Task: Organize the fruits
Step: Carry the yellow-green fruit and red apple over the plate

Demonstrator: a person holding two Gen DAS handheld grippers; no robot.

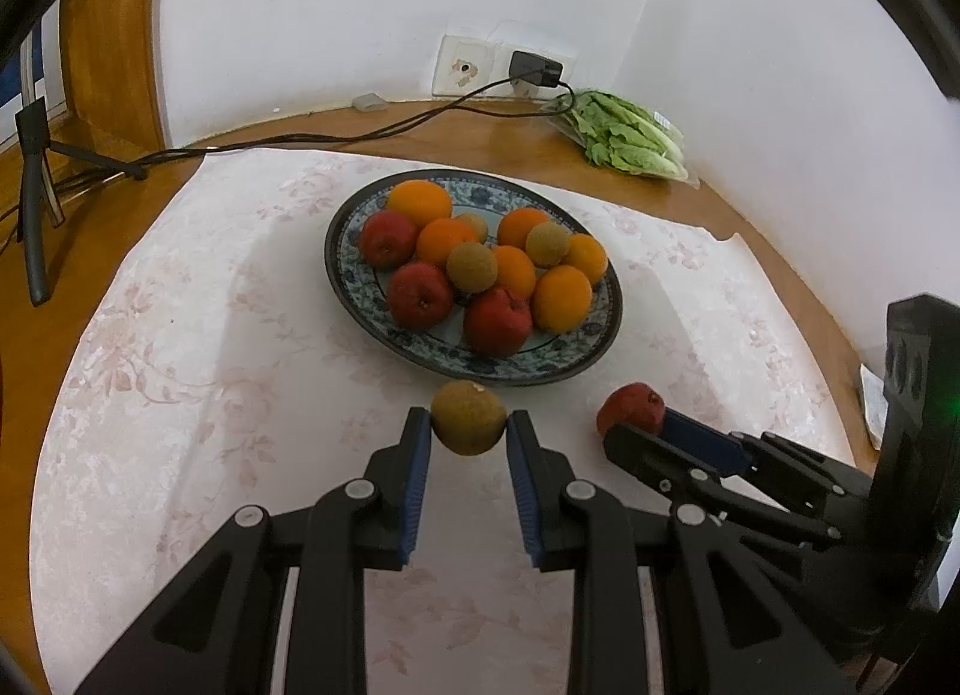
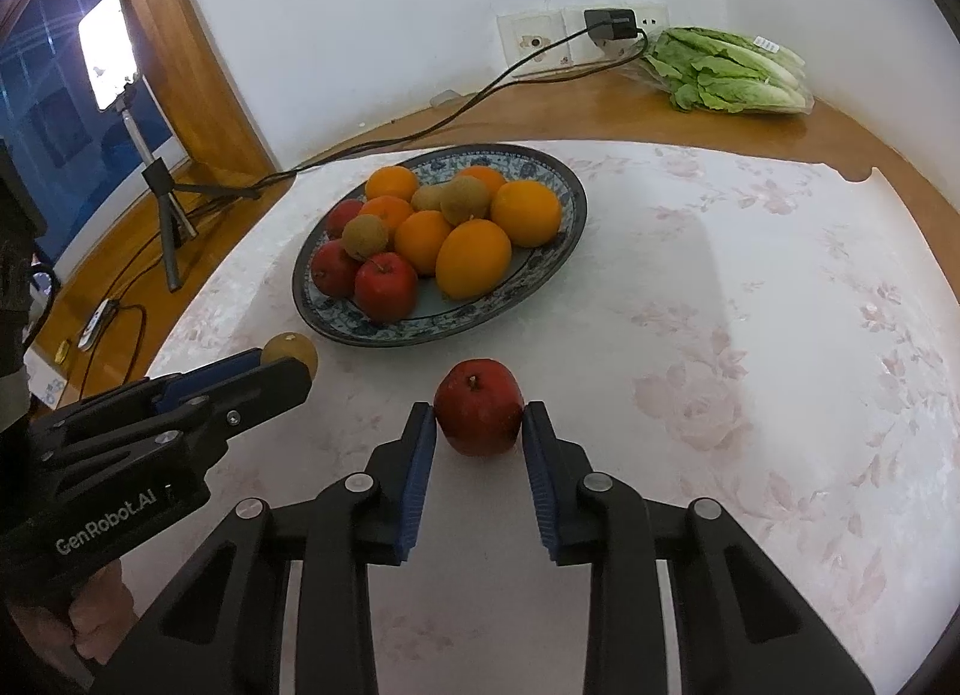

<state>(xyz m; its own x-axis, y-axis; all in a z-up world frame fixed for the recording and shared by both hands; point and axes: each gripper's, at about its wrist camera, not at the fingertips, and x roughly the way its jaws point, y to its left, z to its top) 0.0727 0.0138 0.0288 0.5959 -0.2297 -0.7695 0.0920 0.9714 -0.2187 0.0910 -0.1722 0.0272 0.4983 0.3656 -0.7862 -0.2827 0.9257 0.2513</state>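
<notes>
A blue-patterned plate holds several oranges, red apples and kiwis on the floral tablecloth. My left gripper is shut on a brown kiwi, just in front of the plate's near rim; the kiwi also shows in the right wrist view. My right gripper is shut on a red apple, which touches the cloth in front of the plate; the apple also shows in the left wrist view. The two grippers are side by side.
A bag of lettuce lies at the table's back right. A charger and black cable run along the back edge. A tripod with a lit phone stands at the left beyond the table.
</notes>
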